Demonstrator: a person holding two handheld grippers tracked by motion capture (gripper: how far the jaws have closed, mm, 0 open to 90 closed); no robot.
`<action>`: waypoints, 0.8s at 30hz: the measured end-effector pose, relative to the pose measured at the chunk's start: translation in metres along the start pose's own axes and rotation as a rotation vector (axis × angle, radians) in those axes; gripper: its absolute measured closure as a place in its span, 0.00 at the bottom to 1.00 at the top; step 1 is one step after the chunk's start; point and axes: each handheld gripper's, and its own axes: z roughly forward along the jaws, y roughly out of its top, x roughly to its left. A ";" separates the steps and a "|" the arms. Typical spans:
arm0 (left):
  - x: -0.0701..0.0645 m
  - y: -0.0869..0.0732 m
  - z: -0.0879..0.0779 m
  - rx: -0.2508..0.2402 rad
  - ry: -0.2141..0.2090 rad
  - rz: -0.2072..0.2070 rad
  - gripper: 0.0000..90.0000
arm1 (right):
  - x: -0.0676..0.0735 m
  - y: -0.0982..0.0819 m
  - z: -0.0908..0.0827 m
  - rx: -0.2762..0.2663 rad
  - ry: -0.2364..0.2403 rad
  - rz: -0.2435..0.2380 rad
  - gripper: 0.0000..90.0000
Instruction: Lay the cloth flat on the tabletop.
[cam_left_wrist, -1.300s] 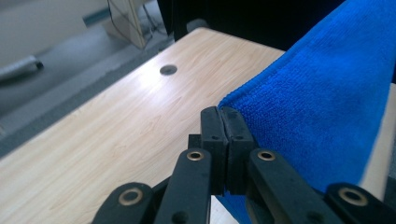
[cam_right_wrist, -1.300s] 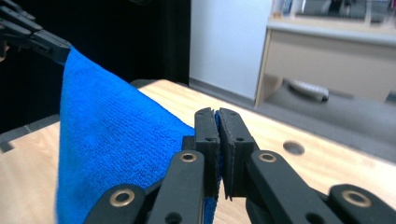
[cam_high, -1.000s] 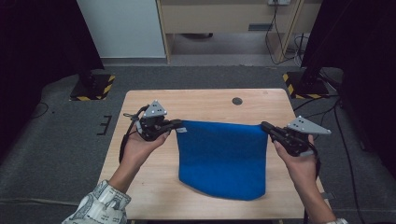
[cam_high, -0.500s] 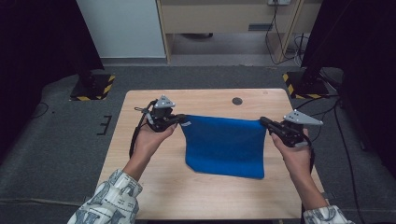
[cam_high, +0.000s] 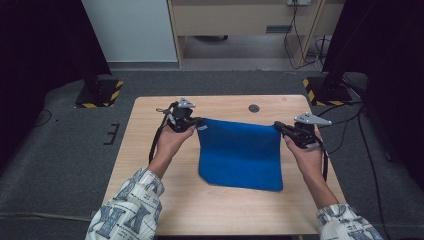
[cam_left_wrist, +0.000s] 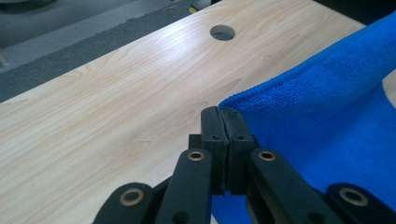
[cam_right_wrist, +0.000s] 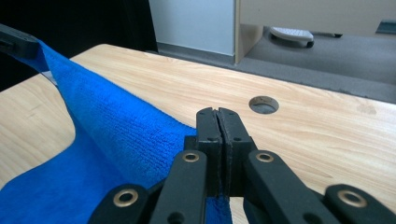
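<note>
two corners of the blue microfibre cloth (cam_high: 240, 152) are clenched, one in the left gripper (cam_high: 196, 120), one in the right gripper (cam_high: 278, 127), so its far edge stays stretched while the near part lies on the light wooden tabletop (cam_high: 150, 130).

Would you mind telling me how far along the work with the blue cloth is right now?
Done: the left gripper and right gripper are each shut on a far corner of the blue cloth. In hand: the far edge is stretched taut between them above the table, while the near part lies on the wood. Left: probably laying it flat or folding it, then letting go.
</note>
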 end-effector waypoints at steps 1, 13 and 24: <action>0.001 0.001 0.003 0.007 0.006 0.005 0.99 | -0.002 -0.001 0.004 0.005 -0.003 0.002 0.98; 0.013 0.002 0.031 0.022 0.012 -0.028 0.99 | -0.023 -0.013 0.034 0.035 -0.013 0.055 0.98; 0.020 0.002 0.054 0.060 0.026 -0.030 0.99 | -0.032 -0.022 0.048 0.047 0.000 0.083 0.98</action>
